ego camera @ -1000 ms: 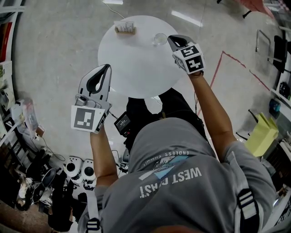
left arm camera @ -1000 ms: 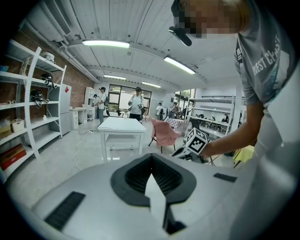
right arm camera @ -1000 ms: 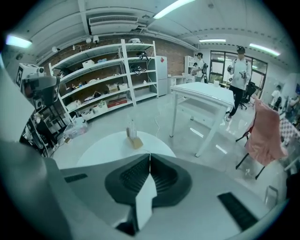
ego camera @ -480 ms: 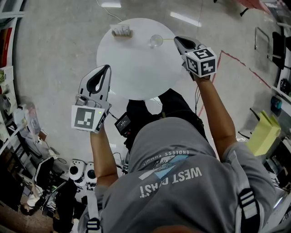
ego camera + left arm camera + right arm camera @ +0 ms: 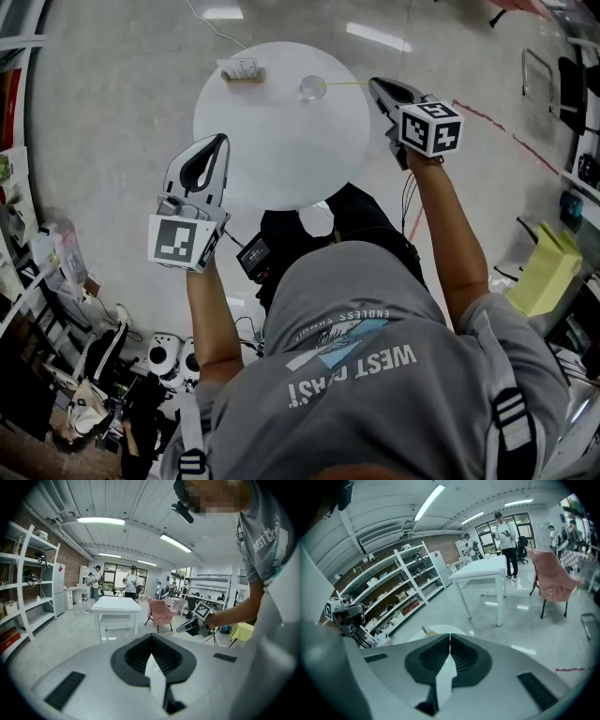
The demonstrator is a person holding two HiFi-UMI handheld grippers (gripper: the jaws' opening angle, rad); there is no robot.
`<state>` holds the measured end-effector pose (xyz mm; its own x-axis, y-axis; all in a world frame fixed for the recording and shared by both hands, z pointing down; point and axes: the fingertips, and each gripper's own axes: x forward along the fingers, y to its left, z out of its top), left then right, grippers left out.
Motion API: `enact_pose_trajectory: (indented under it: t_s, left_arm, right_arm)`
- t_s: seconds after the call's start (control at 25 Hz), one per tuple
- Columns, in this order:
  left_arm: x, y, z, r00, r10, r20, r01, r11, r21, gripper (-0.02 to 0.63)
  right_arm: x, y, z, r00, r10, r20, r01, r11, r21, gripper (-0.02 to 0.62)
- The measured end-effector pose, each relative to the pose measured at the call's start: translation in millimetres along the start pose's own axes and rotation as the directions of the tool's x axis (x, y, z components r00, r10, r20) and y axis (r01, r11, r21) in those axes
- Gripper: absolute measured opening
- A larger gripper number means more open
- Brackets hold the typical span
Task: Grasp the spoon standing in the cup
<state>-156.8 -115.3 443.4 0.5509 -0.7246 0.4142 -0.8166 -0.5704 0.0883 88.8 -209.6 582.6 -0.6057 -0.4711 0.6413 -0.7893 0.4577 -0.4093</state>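
The round white table (image 5: 272,141) bears a clear cup (image 5: 311,88), its spoon (image 5: 343,84) reaching the right gripper's (image 5: 374,83) fingertips. A small box (image 5: 240,69) lies farther left.

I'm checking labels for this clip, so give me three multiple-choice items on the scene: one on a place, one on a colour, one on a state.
1. Where does the cup stand?
A) on the floor
B) on the far part of the round table
C) on a shelf

2. What colour is the table top?
A) black
B) red
C) white

3. How do the left gripper's jaws stand?
A) together, nothing between them
B) wide apart
C) closed on the cup

Answers:
1 B: the head view shows the cup on the table's side away from the person.
2 C: the top shows plain white against the grey floor.
3 A: the left gripper view shows the jaws meeting, with nothing between them.
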Motion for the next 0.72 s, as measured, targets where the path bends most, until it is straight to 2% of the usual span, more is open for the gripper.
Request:
enact_pose_trajectory:
  t_s: [0.36, 0.72]
  left_arm:
    - [11, -3, -1, 1.000, -0.019, -0.022, 0.018, 1.000, -0.021, 0.004]
    - [22, -2, -6, 0.999, -0.033, -0.043, 0.032, 0.999, -0.036, 0.003]
  right_arm:
    - [3, -16, -17, 0.999, 0.007, -0.033, -0.004, 0.996, 0.092, 0.007]
    - [6, -28, -28, 0.999, 0.028, -0.027, -0.022, 0.980, 0.198, 0.006]
